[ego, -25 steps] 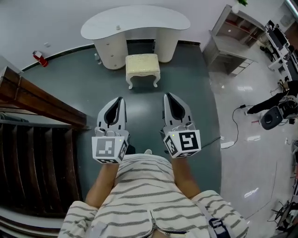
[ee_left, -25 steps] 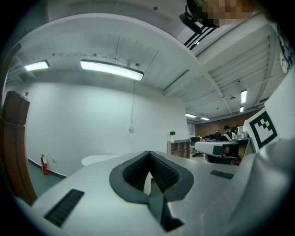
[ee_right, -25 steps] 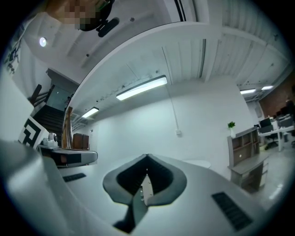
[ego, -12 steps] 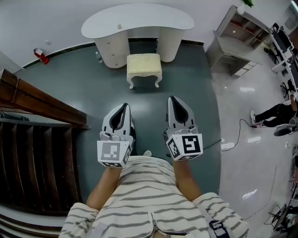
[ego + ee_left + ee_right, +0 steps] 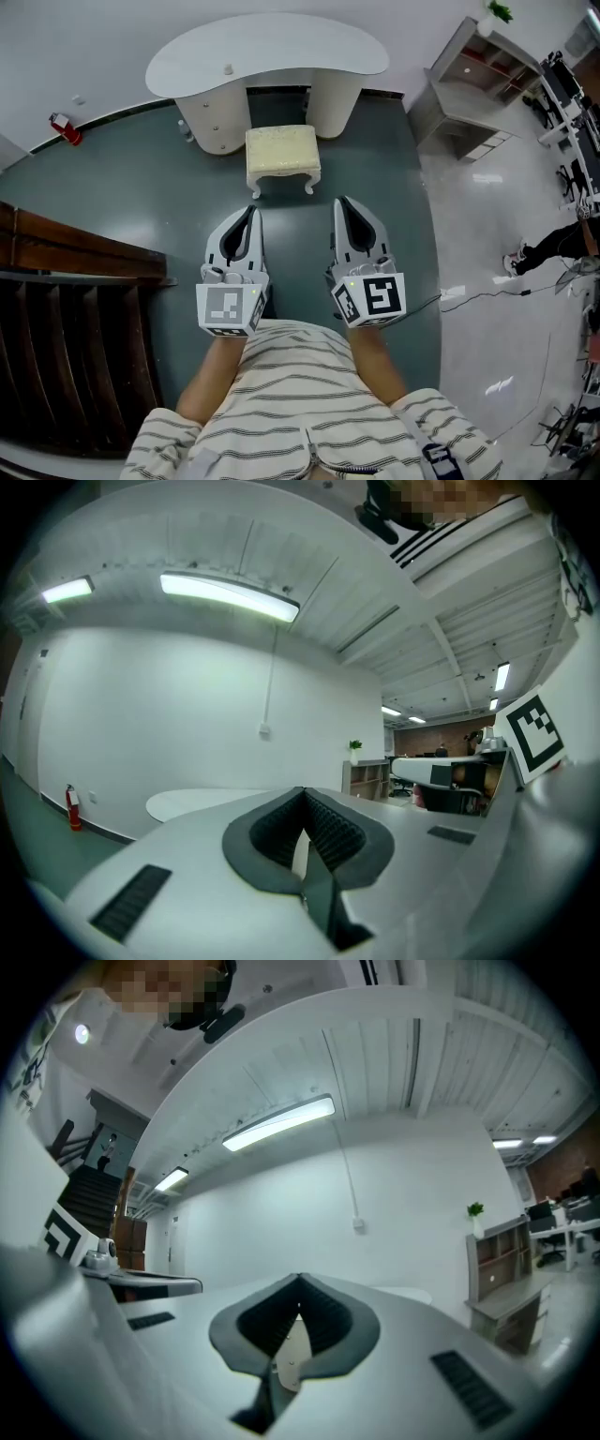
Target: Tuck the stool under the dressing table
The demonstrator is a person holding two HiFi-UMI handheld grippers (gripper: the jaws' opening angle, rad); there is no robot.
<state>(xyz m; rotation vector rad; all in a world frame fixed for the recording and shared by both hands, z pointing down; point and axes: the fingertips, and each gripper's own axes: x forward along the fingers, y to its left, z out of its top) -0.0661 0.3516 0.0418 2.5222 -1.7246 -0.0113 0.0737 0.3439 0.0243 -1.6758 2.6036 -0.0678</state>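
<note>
A cream stool (image 5: 281, 155) with a padded square seat stands on the dark floor, just in front of the knee gap of the white kidney-shaped dressing table (image 5: 272, 52). My left gripper (image 5: 249, 212) and right gripper (image 5: 340, 204) are held side by side, pointing at the stool and short of it, touching nothing. Both are shut with nothing between the jaws. In the left gripper view the left gripper (image 5: 302, 794) shows its tips met, with the dressing table's top (image 5: 202, 803) beyond it. The right gripper (image 5: 300, 1282) is likewise shut in its own view.
A dark wooden staircase (image 5: 66, 281) fills the left side. A red fire extinguisher (image 5: 61, 127) stands by the far wall. A grey shelf unit (image 5: 469, 84) stands at the right, a cable (image 5: 487, 292) runs over the glossy floor, and a person's leg (image 5: 562, 246) shows at the right edge.
Both grippers have moved forward toward the stool, which now lies closer beyond their tips. Their jaws have stayed shut.
</note>
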